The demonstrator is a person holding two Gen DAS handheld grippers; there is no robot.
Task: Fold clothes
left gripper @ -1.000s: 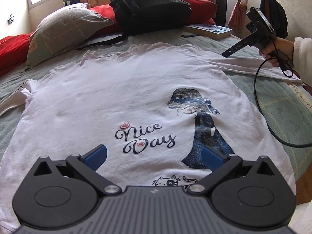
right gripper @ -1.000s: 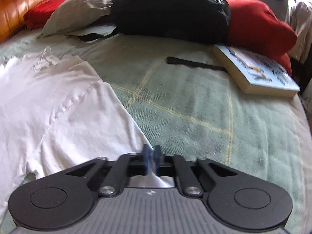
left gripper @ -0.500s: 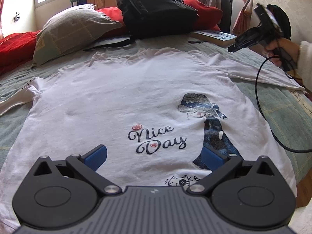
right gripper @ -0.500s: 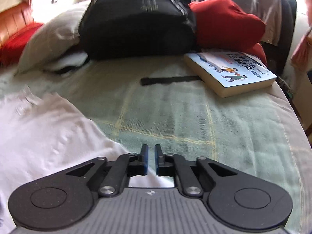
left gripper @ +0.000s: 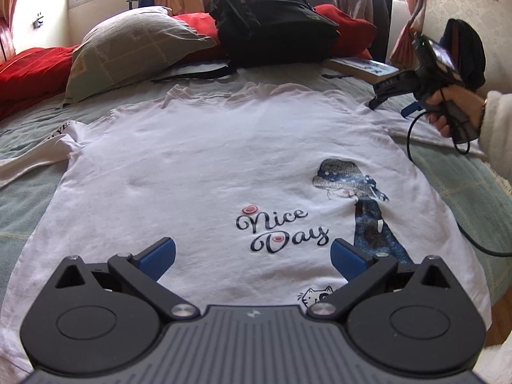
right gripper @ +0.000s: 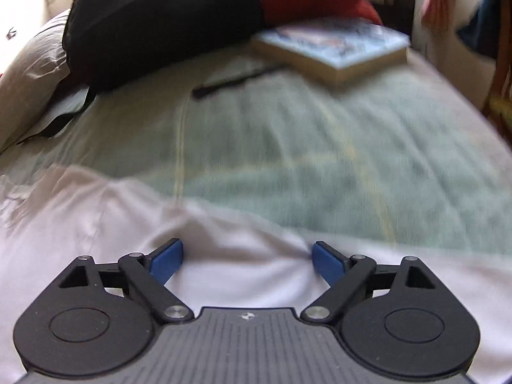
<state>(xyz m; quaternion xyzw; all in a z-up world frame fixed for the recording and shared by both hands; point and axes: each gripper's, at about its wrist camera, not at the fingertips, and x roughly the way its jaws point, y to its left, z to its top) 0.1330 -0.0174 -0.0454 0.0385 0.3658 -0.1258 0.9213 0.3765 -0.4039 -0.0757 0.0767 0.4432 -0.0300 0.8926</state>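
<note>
Lying flat on the pale green bedcover (left gripper: 464, 179), the white T-shirt (left gripper: 208, 166) spread print-up across the middle of the left wrist view, its "Nice Day" lettering (left gripper: 281, 230) sitting just beyond the tool's tips. The left gripper (left gripper: 252, 257) hung over the shirt's near hem with its blue pads wide apart, one at about 8 o'clock of the lettering and the other at about 4 o'clock, and nothing lay clamped between them. Toward 2 o'clock in that view a hand (left gripper: 454, 108) in a fluffy white sleeve held the right gripper (left gripper: 388, 102) above the shirt's sleeve, a black cable trailing down from it. Seen from its own camera, blurred by motion, the right gripper (right gripper: 247, 260) had its jaws well apart, having just been opening; white cloth (right gripper: 224, 256) lay beneath the gap, and the pads did not press on it. Beyond the shirt, at 12 o'clock, a black backpack (left gripper: 272, 19) rested against red cushions (left gripper: 345, 28), with a grey-beige pillow (left gripper: 128, 48) at about 10 o'clock and a book (right gripper: 332, 51) at about 1 o'clock. A thin dark strap (right gripper: 230, 81) lay on the bedcover between backpack and book
</note>
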